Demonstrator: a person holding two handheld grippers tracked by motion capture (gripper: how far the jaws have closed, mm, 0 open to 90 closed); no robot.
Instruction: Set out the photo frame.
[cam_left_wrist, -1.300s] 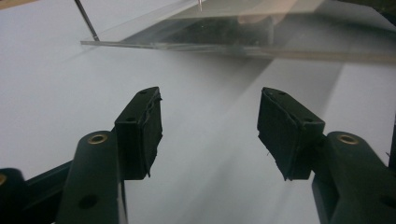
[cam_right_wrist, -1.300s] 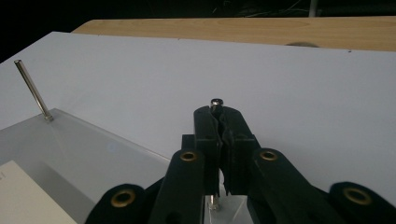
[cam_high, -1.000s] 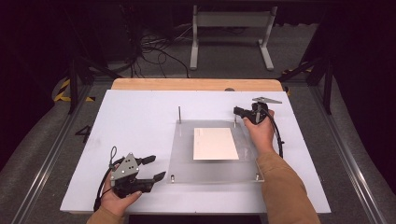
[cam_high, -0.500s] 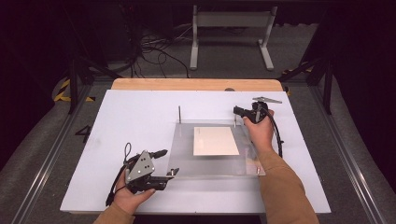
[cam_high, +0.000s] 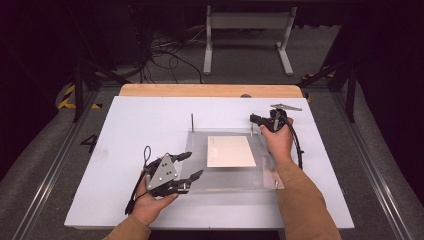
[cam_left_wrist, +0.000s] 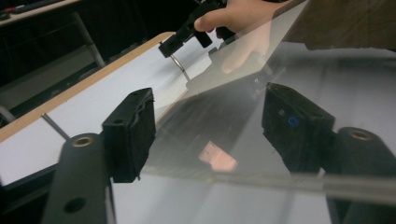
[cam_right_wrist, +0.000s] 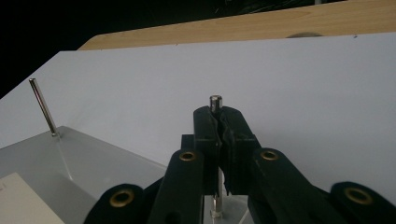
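Our right gripper (cam_high: 256, 120) is clamped tight on the far-right metal pin (cam_right_wrist: 215, 103) of the clear acrylic plate (cam_high: 265, 175) mid-table. Left gripper (cam_high: 192, 165): jaws just been closing, straddling the plate's near-left edge w/o pinching it.

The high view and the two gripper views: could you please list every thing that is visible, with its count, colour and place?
Clear plate: one, transparent, middle of the white board, its near left corner between the left jaws.
Paper sheet: one, white, at the middle of the clear plate.
Metal pins: two in plain sight, silver, upright at the plate's far corners; left pin, right pin in the right jaws.
White board: one, on the table.
Wooden tabletop: one, light brown edge behind the board.
Metal stand: one, grey, on the floor behind.
Left gripper: black, near left, jaws apart.
Right gripper: black, far right, shut on the right pin.
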